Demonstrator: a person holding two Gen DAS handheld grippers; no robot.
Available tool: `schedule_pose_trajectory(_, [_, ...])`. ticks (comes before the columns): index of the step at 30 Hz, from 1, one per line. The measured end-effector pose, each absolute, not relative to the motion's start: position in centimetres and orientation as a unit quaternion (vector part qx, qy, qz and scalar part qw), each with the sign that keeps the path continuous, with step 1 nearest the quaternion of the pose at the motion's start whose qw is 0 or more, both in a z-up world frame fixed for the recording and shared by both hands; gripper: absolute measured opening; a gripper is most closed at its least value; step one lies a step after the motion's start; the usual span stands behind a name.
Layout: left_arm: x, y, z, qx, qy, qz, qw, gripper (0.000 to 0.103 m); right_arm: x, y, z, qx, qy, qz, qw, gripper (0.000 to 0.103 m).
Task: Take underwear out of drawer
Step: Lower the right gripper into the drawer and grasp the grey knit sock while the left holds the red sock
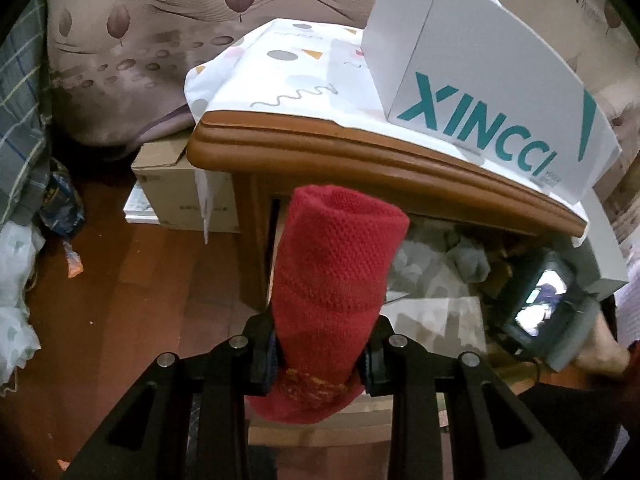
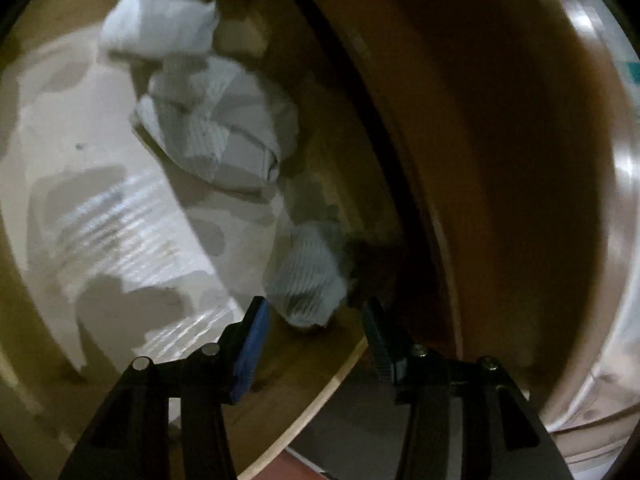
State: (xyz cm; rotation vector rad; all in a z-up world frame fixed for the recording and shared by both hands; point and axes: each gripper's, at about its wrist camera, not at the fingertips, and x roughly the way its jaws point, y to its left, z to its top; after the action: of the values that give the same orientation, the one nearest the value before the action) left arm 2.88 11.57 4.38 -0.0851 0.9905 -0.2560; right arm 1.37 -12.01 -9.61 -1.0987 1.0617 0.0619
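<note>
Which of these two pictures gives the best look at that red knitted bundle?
The left wrist view: the red knitted bundle fills its centre, sharp, clamped in the left tool before the wooden cabinet. The right wrist view shows none of it, only blurred pale bundles inside the drawer.

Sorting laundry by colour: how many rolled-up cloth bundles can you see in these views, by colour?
Red: 1, the red roll clamped in the left gripper.
Pale grey-white: 3 in the drawer: top bundle, middle bundle, near bundle ahead of the right gripper.
Total: 4
</note>
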Motion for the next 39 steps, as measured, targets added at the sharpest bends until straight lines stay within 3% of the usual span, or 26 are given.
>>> schedule_pose_trajectory(26, [2.8,11.1,4.3,-0.036,0.474,-0.139,0.869,0.028,6.7,-13.8,-15.1,-0.505,0.505,0.006,0.700,0.049])
schedule_pose_trajectory(28, [2.9,11.1,4.3,-0.036,0.474,-0.137,0.869,0.028,6.7,-13.8,-15.2,-0.504,0.505,0.004,0.701,0.046])
schedule_pose_trajectory(34, [2.9,11.1,4.2,-0.036,0.475,-0.135,0.869,0.028,6.2,-14.0,-14.6,-0.472,0.518,0.021,0.714,0.025])
schedule_pose_trajectory(39, [2.8,11.3,4.4,-0.040,0.473,-0.137,0.869,0.028,5.4,-14.2,-12.7,-0.401,0.556,0.075,0.724,0.024])
